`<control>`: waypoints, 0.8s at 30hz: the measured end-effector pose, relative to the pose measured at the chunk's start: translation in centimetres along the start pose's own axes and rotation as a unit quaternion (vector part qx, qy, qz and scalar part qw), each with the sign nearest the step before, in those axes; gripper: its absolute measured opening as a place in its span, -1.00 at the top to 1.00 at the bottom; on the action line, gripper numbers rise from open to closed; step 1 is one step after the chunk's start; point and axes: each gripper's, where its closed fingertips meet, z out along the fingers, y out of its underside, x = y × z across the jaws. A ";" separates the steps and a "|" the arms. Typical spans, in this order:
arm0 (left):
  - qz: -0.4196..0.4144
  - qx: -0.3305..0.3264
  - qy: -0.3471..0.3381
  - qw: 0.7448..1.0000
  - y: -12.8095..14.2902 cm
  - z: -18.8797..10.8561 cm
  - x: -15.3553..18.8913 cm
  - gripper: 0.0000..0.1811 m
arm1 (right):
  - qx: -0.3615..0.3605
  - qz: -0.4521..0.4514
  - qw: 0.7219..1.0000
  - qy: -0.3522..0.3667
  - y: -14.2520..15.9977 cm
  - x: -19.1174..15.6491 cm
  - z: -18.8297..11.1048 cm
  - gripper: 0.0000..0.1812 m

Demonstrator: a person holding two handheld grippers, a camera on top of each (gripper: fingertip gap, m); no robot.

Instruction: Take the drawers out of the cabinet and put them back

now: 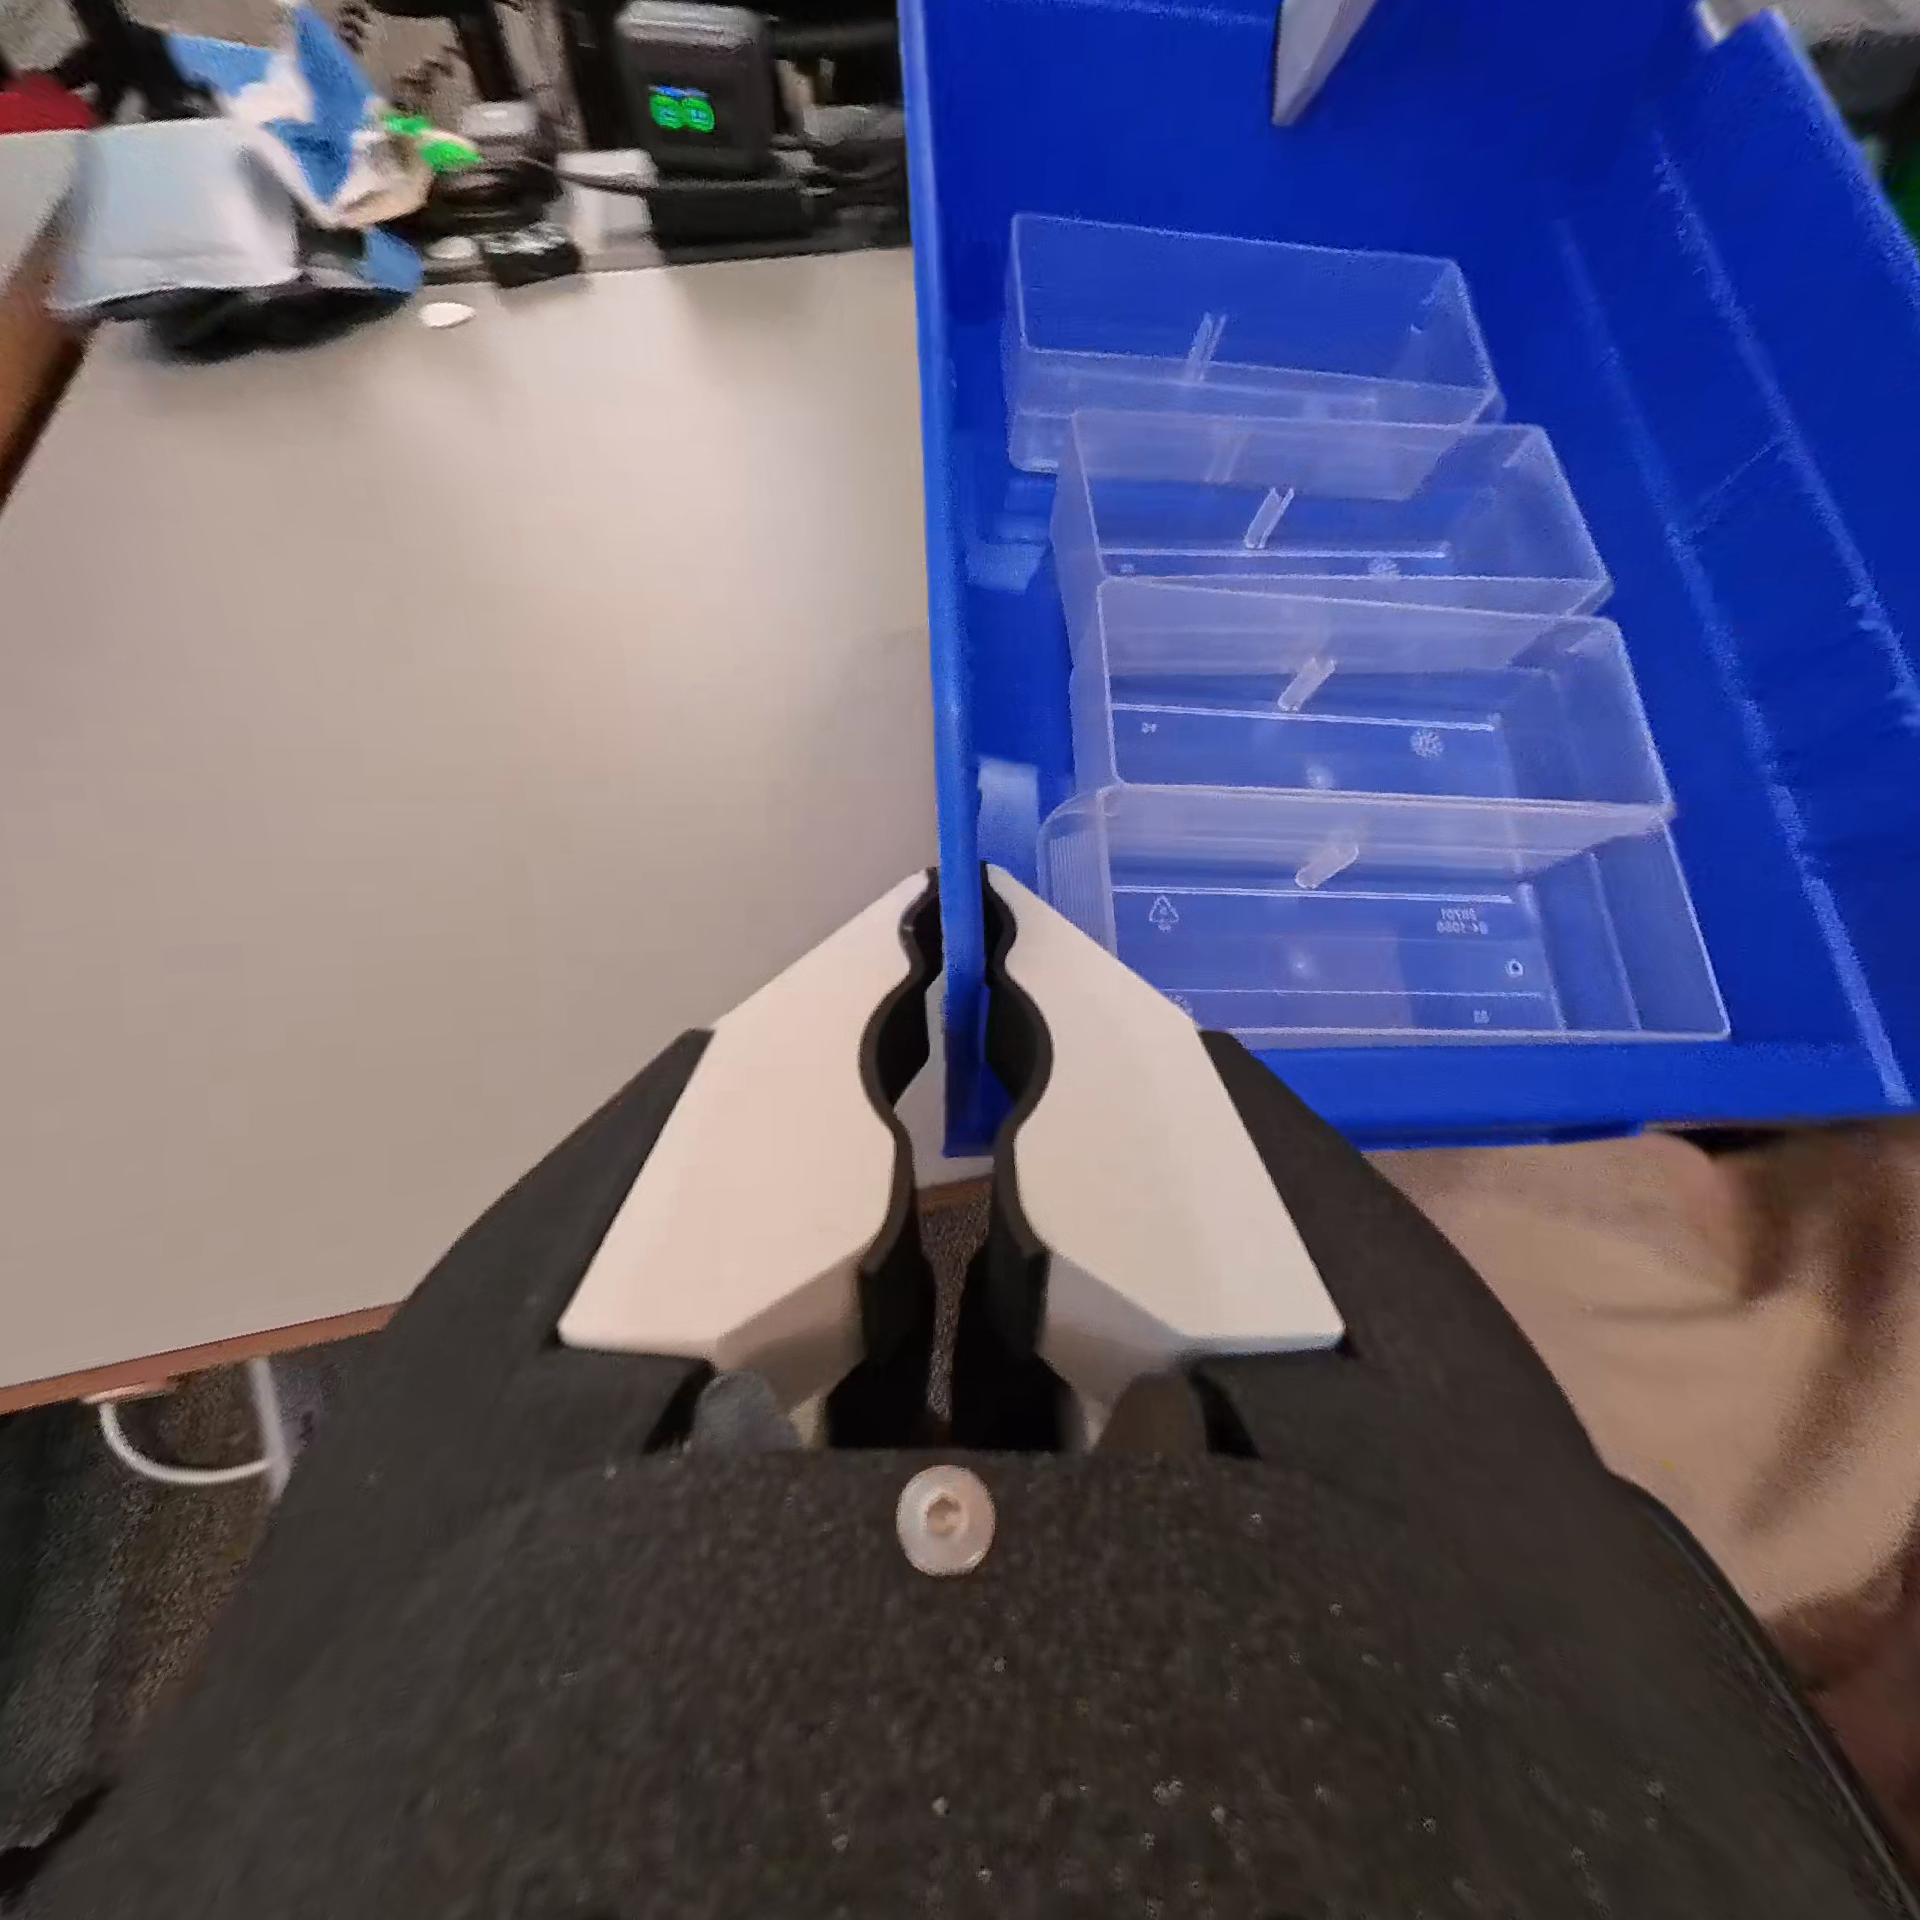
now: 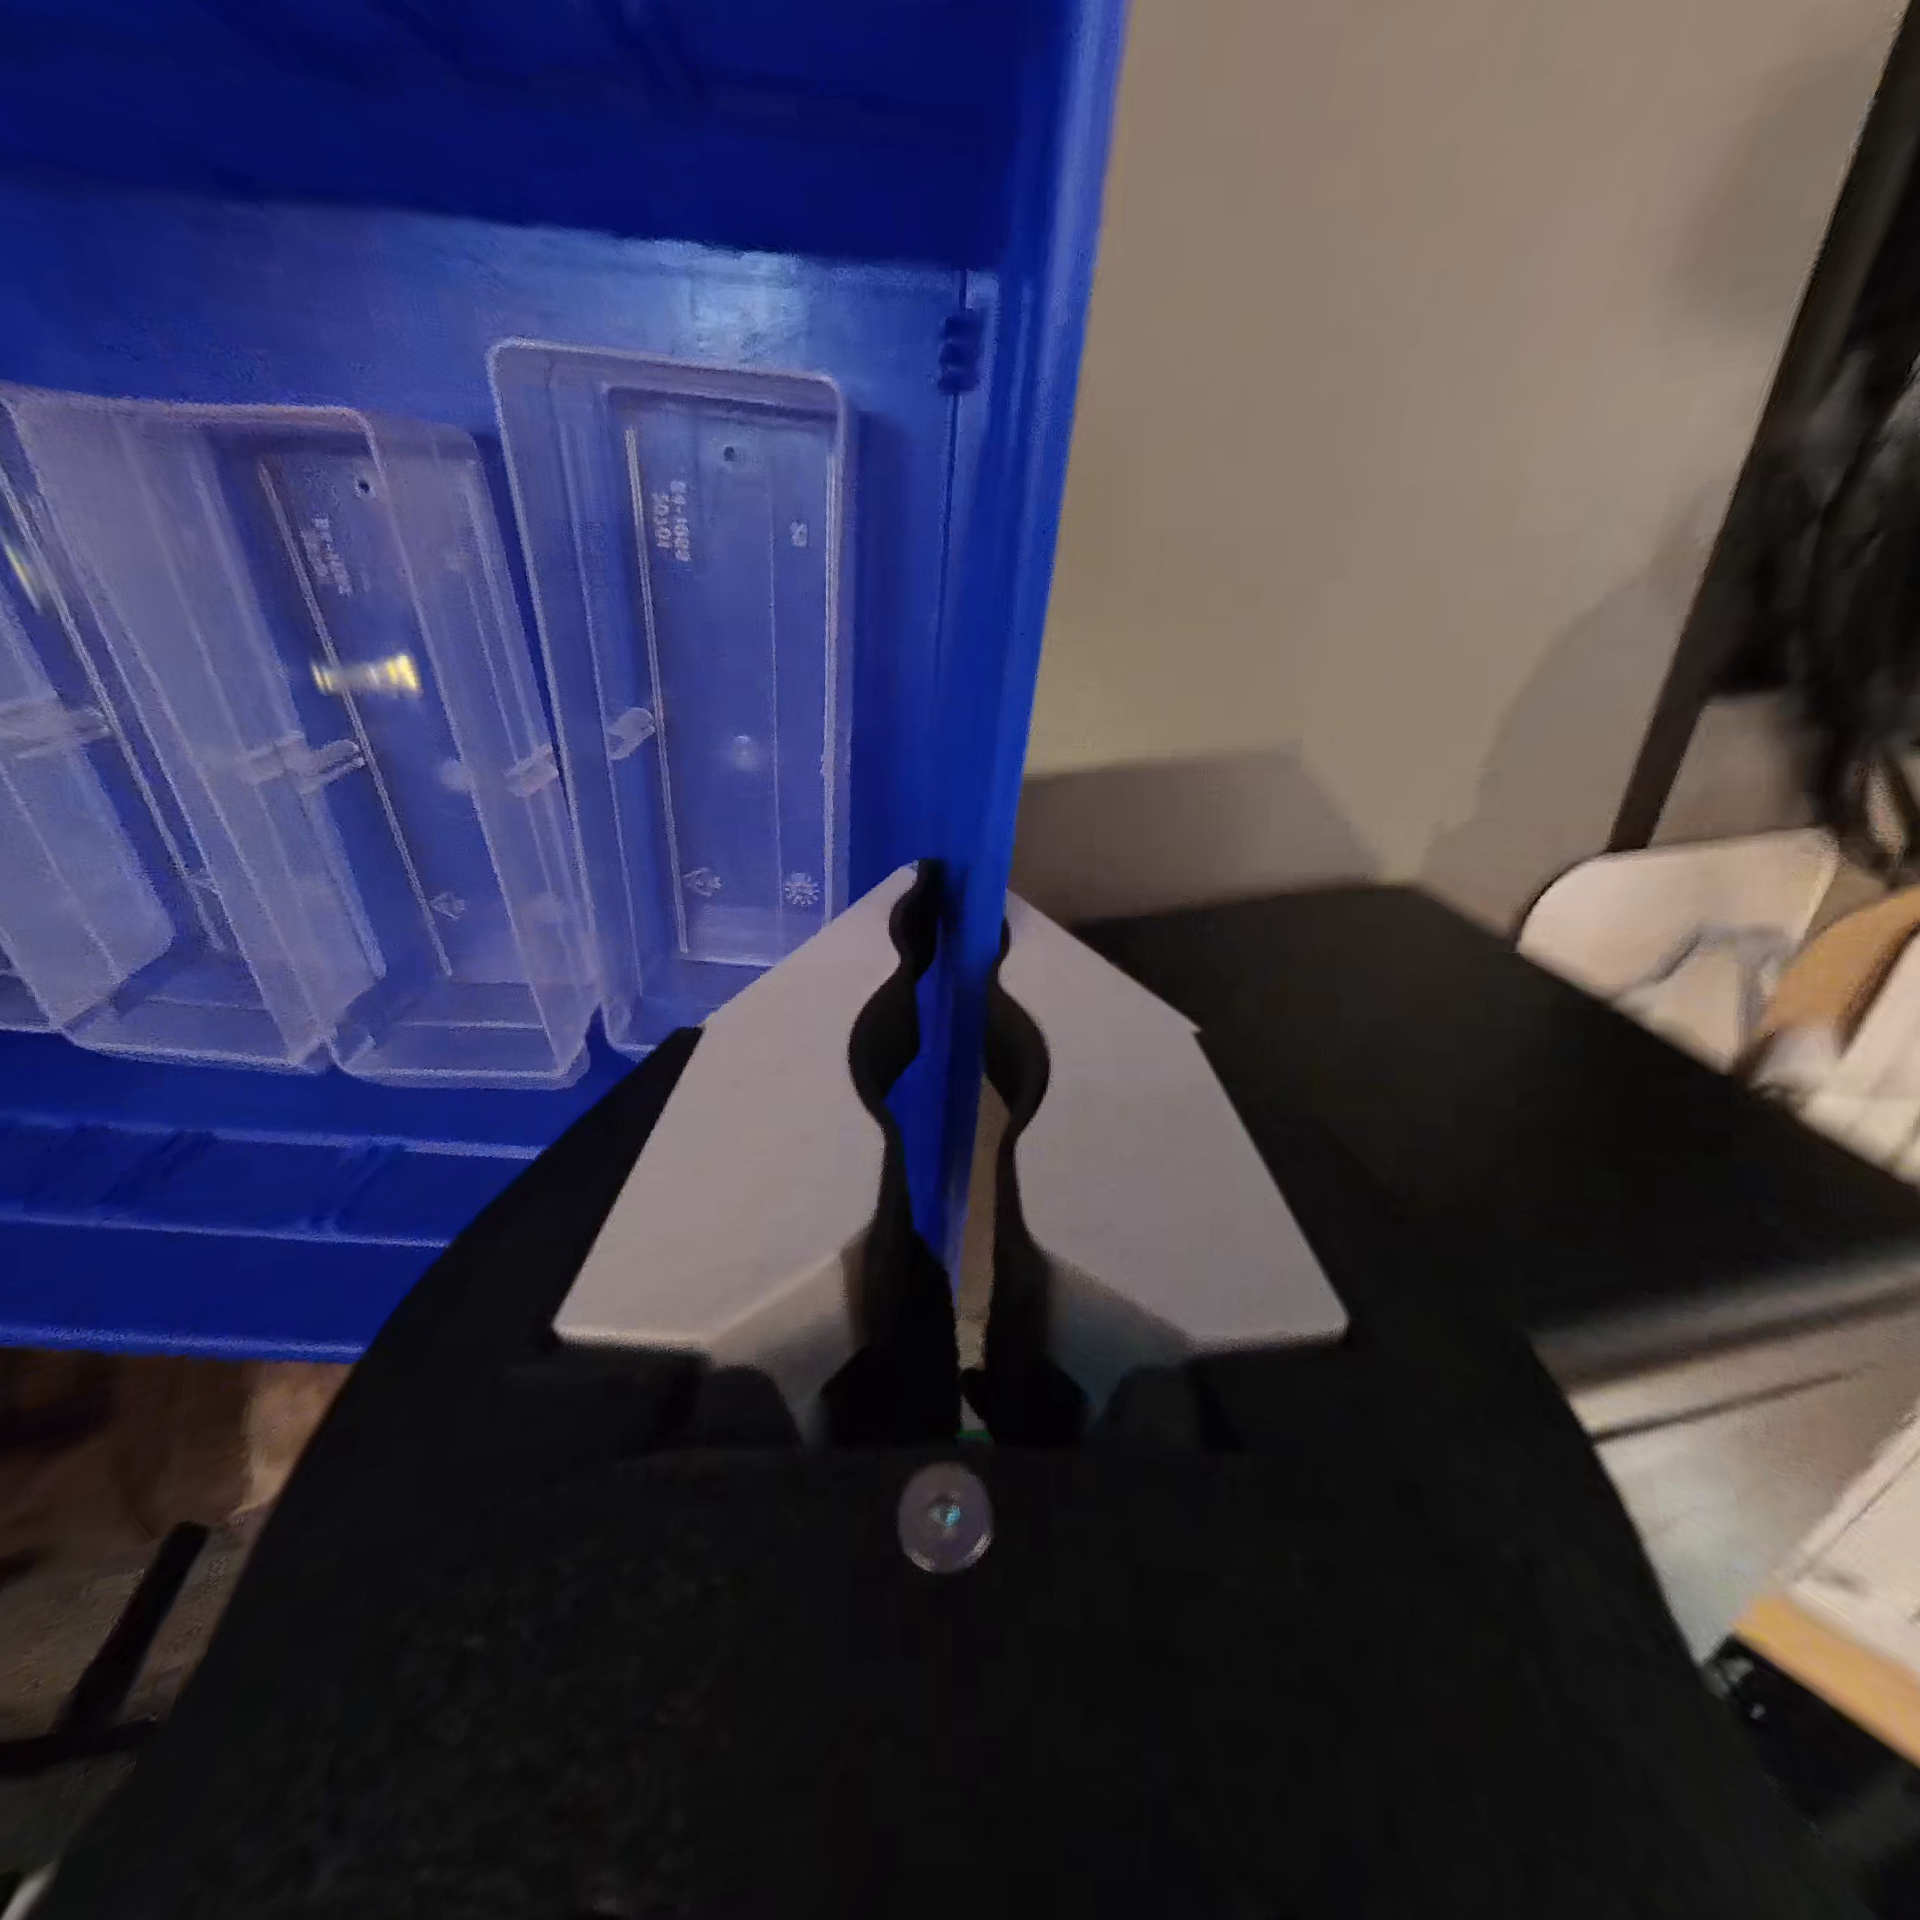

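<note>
The clear plastic drawers (image 1: pixel 1340 727) lie loose inside a deep blue plastic bin (image 1: pixel 1714 436), and I hold that bin at both side walls.

**Tool state.** My left gripper (image 1: pixel 961 914) is closed almost fully on the bin's left wall, with the thin blue edge pinched between the white, black-lined fingers (image 1: pixel 821 1122). My right gripper (image 2: pixel 961 914) is closed the same way on the bin's right wall (image 2: pixel 1023 623). Neither gripper holds a drawer.

**Position of the work.** In the left wrist view, the bin's near corner hangs past the edge of the pale grey table (image 1: pixel 468 727). I judge the bin to be lifted or tilted, not resting flat. Motion blur in both views supports this, but I cannot confirm it.

**Drawers.** The left wrist view shows four drawers in a row from the near end wall to the far one. Each overlaps or leans on its neighbour. Their long axes run across the bin, from the left wall toward the right. Their open tops face up and toward the camera. The right wrist view shows at least three, the nearest (image 2: pixel 717 665) just beside the gripped wall.

**Progress.** No cabinet is visible in either view. I judge the removal stage to be done for these drawers, with reinsertion entirely outstanding. The count of drawers the cabinet holds cannot be determined.
</note>
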 end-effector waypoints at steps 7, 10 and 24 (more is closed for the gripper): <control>-0.060 0.009 -0.030 0.998 -3.1 6.9 -5.2 0.96 | -0.063 -0.054 0.994 -0.065 -6.9 9.8 4.9 0.96; -0.061 -0.011 -0.032 0.998 -3.6 11.2 -6.7 0.97 | -0.096 -0.044 0.990 -0.090 -6.8 13.2 8.7 0.96; -0.082 -0.057 -0.057 0.993 -4.5 19.8 -8.4 0.99 | -0.062 0.008 0.998 -0.021 -7.4 20.9 11.2 0.76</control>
